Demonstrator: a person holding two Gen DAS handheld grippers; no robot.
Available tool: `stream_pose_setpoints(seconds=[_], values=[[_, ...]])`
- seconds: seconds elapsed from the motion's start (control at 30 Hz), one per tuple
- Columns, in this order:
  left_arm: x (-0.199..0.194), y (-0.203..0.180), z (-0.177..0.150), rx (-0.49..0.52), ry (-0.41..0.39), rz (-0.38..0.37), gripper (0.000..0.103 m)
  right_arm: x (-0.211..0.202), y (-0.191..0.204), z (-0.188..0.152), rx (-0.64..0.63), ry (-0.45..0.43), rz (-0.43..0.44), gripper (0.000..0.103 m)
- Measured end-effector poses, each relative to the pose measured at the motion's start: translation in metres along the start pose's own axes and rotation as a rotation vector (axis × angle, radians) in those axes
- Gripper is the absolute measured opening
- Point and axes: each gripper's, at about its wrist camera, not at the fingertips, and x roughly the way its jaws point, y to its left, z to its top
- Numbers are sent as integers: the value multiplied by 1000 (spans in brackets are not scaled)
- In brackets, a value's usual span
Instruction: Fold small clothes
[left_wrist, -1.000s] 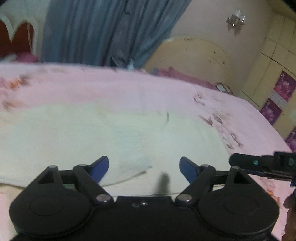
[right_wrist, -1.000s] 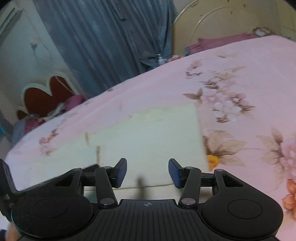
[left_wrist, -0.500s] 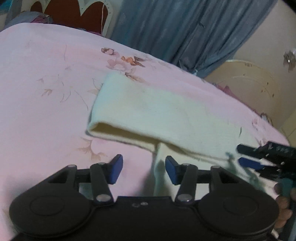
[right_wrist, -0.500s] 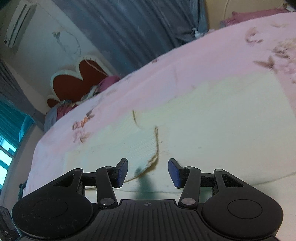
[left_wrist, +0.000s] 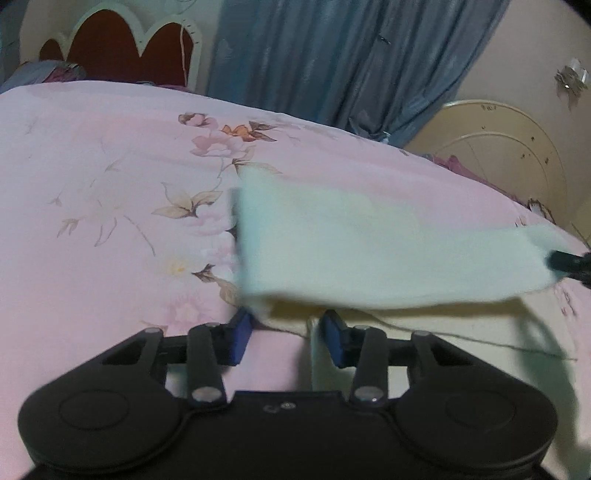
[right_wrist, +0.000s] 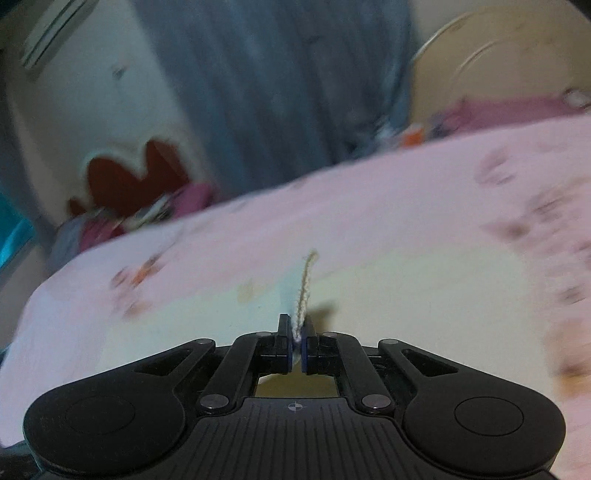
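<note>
While the cloth (left_wrist: 369, 254) is lying on the pink bed (left_wrist: 92, 221), the right tool (right_wrist: 296, 345) is pinching its edge, fingers pressed together on the fabric. At the far right of the left view, that tool is lifting a flap clear of the layer beneath. The left tool (left_wrist: 288, 336) is closing, half spread, with a near cloth corner between its fingers, not yet pressed.

Left gripper (left_wrist: 287, 335) closing around cream cloth's (left_wrist: 388, 258) corner — not yet pinching.
</note>
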Motion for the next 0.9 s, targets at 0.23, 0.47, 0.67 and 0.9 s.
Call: stream_pose_setpoints(seconds=[0.23,0.47,0.67,0.9], values=[[2,1,3,16,10,-31,28,-35,-57,2,28,-17,-86,3],[6,-3,5,24,43,-73,11,-40,-57,-2,52,-6,-98,3],[8,0,6,28,51,-83,11,-38,-63,-9,63,12,-116,3],[10,0,9,33,59,-84,11,-36,-69,-19,74,37,-127,3]])
